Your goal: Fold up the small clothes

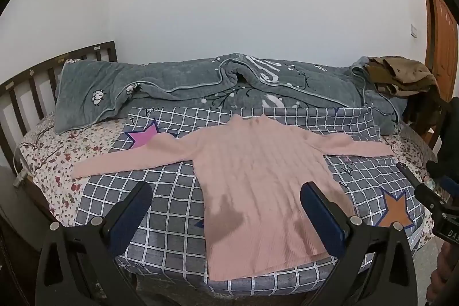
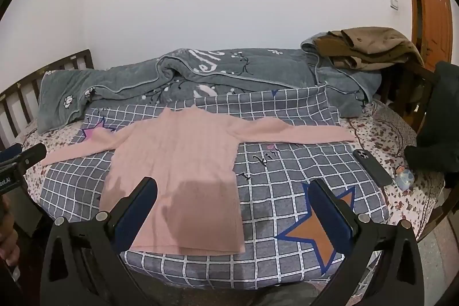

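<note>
The near edge of the checked cover (image 2: 258, 271) was left free for approach, with only the pink sweater (image 2: 178, 162) spread flat across it. The far edge was blocked by a heaped grey quilt (image 2: 200, 76), topped at its right end by brown clothes (image 2: 370, 48). Passage along the right edge was narrowed by a black phone (image 2: 371, 167) and a small blue object (image 2: 404, 179) just beside it.

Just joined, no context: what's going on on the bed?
A person holds a gripper in each hand over a pink sweater laid flat on a checked cloth, both sleeves spread wide. The left gripper and right gripper both stand open above the hem end, holding nothing. No fold has been made yet. A phone lies to the right of the sweater, a grey quilt behind it.
</note>
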`<state>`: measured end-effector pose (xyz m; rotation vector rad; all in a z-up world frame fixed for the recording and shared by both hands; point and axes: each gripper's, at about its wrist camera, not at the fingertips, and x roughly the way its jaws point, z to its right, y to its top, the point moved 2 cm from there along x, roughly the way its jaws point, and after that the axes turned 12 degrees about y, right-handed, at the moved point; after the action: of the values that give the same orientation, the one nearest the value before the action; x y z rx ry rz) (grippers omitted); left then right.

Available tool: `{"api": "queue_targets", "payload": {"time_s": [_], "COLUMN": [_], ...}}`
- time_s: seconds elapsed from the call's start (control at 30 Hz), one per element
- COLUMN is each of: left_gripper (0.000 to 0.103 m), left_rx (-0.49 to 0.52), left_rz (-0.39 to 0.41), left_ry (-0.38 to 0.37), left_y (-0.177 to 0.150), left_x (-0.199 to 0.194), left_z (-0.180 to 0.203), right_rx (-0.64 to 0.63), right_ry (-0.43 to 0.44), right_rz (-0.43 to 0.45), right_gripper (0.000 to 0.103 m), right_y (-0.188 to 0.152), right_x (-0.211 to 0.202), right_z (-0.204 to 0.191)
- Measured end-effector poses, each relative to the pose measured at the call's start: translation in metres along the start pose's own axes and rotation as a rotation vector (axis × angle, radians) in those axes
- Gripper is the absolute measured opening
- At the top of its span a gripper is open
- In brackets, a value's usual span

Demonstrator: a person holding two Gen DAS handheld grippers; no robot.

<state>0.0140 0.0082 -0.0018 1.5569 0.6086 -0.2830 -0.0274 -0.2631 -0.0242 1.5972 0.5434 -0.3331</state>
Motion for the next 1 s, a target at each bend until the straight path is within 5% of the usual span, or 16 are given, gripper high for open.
{"api": "queue_targets", "payload": {"time_s": [1.0], "left_gripper": [0.103], "left_rx": [0.002], "left_rz": [0.02], "left_ry": [-0.003], "left_y": [-0.002], "left_x": [-0.007], "left_z": [-0.012], "right_rx": [0.016], "right_ry": [0.001], "right_rz": [0.011], "right_gripper": [0.103], "right_y": [0.005], "right_x": [-0.007], "right_z": [-0.008]}}
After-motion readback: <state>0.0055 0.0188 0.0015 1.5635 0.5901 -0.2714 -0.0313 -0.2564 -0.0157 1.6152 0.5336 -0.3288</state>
